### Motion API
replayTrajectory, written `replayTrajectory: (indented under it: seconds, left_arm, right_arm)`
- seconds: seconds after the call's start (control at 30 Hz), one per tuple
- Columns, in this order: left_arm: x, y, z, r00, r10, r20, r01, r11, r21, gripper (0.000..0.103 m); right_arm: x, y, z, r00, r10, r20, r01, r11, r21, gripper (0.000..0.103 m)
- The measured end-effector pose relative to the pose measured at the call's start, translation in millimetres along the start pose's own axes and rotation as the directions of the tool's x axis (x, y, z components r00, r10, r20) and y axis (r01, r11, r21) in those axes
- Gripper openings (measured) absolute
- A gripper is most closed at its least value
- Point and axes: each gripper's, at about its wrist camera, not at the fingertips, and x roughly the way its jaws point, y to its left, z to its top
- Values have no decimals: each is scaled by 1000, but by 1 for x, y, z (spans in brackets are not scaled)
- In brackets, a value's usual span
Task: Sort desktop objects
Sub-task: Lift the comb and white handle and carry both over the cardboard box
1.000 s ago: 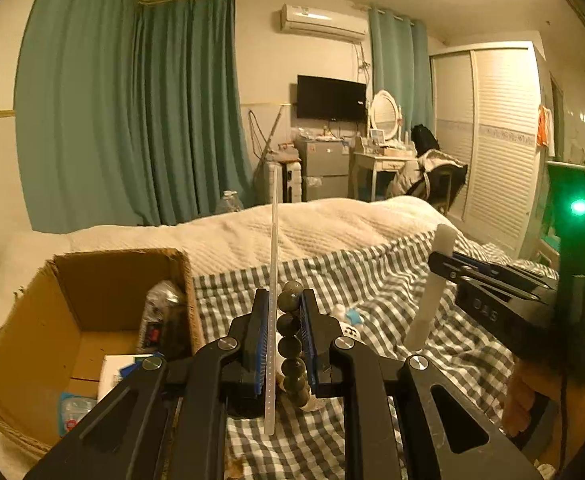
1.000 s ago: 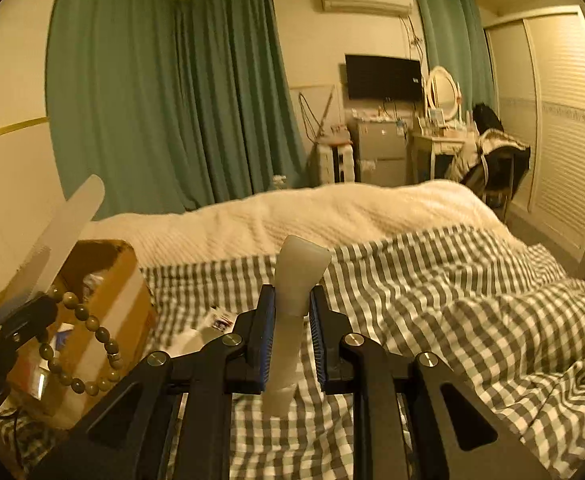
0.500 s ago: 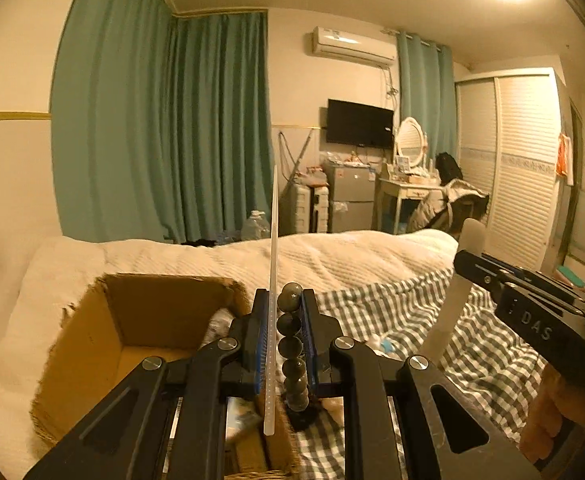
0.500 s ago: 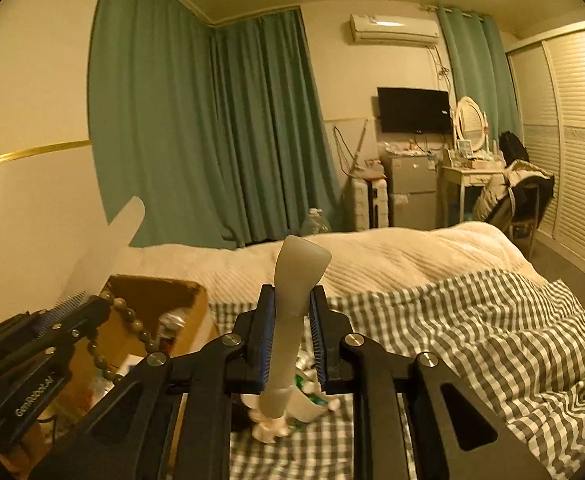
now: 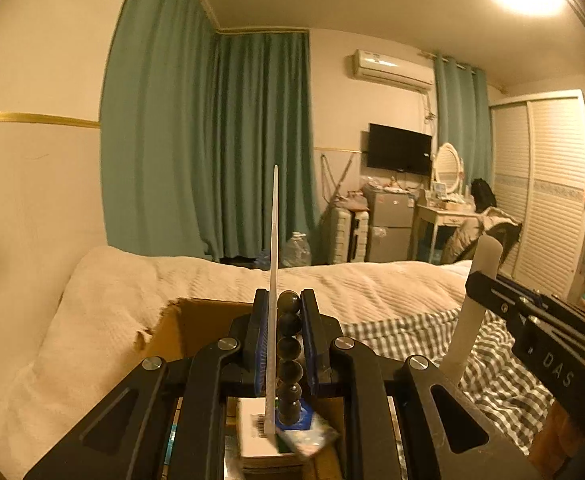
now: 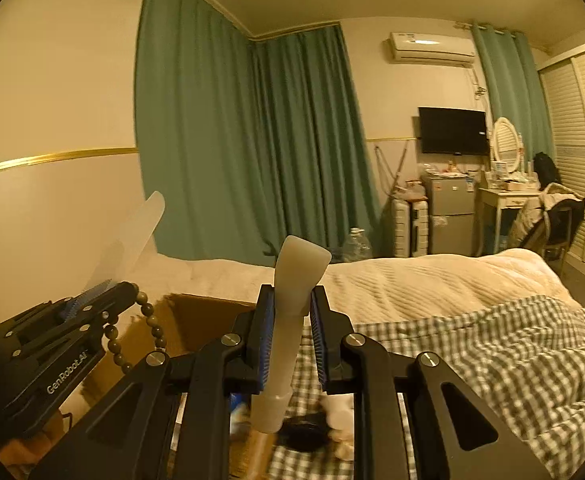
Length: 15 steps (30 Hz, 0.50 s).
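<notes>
Both tongs are clenched on cargo: the left gripper (image 5: 285,344) pinches a string of dark beads (image 5: 289,354) together with a thin translucent flat strip (image 5: 272,292) standing on edge, and the right gripper (image 6: 291,336) clamps a pale tube with a flared top (image 6: 288,320). Behind them spreads the bed (image 5: 220,280) with its cream blanket and checked cover (image 6: 492,360). An open cardboard box (image 5: 200,320) sits on it, below the left gripper. Small packets (image 5: 268,436) lie inside, blurred.
</notes>
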Motion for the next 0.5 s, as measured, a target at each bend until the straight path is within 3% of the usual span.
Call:
replayTrajectory:
  seconds: [0.5]
  left_arm:
    - [27, 48, -14, 993, 83, -83, -86, 996, -28, 11]
  right_arm:
    - [54, 60, -13, 990, 117, -76, -119, 992, -29, 18]
